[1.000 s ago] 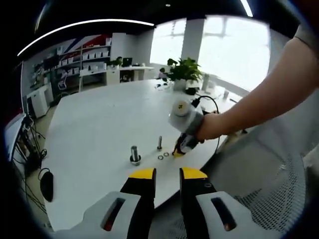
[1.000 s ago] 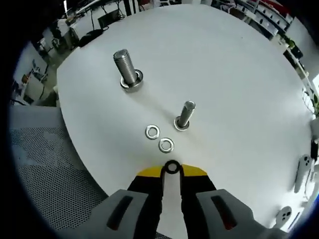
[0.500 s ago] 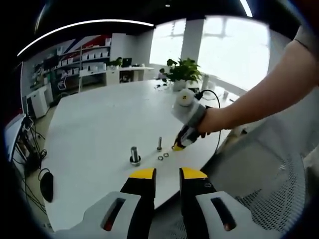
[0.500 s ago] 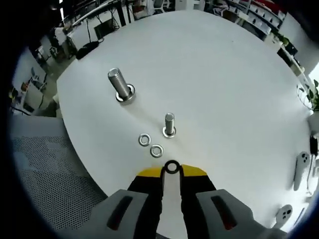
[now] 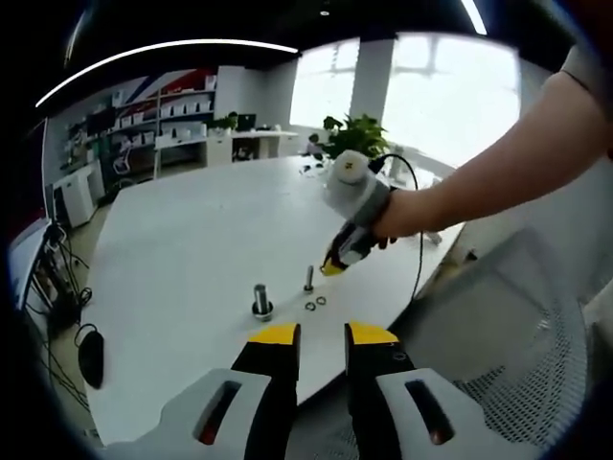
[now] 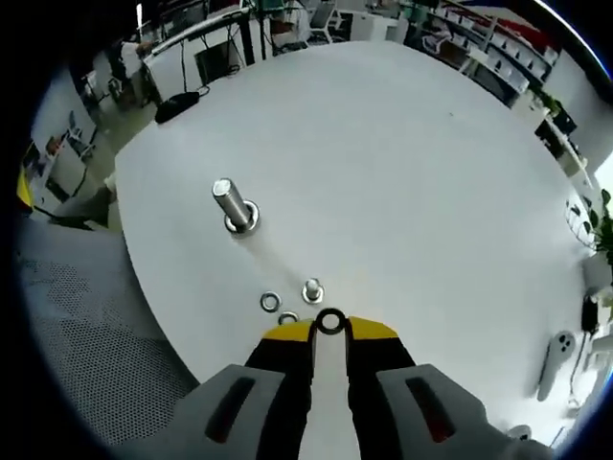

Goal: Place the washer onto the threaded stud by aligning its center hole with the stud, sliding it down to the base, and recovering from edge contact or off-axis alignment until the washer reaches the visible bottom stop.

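Observation:
A small threaded stud stands on the white table, seen almost end-on just beyond my right gripper's tips. My right gripper is shut on a dark washer, held upright at its yellow tips, above and just short of that stud. A larger stud stands farther off to the left. Two loose washers lie beside the small stud. In the left gripper view, the right gripper hangs over the small stud, held by a hand. My left gripper stands open off the table edge.
A mesh chair sits right of the table; its seat is also below the table edge. A black mouse lies at the left edge. A potted plant and white controllers stand on the far side.
My right gripper, still holding the washer, has risen from beside the loose washers and moved over the small stud. The left gripper has stayed put.

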Demonstrator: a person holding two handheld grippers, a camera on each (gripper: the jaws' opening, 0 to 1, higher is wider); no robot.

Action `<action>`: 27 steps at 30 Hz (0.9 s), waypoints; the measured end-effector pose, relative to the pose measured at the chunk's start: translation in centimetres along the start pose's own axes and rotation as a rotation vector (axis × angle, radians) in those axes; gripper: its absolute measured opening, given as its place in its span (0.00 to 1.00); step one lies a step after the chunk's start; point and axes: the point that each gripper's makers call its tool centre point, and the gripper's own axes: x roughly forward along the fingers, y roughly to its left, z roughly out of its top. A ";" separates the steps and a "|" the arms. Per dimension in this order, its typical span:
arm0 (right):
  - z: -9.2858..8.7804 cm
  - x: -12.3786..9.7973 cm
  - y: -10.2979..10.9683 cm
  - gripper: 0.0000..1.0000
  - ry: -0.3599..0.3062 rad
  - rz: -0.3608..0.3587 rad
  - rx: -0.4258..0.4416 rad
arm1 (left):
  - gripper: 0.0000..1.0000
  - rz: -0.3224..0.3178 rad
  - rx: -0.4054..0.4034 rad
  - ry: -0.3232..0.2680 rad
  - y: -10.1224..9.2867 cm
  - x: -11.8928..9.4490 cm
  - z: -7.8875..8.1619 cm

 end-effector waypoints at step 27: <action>2.7 -1.5 1.2 0.14 -0.039 0.041 -0.177 | 0.16 0.003 0.003 -0.008 0.1 0.0 0.2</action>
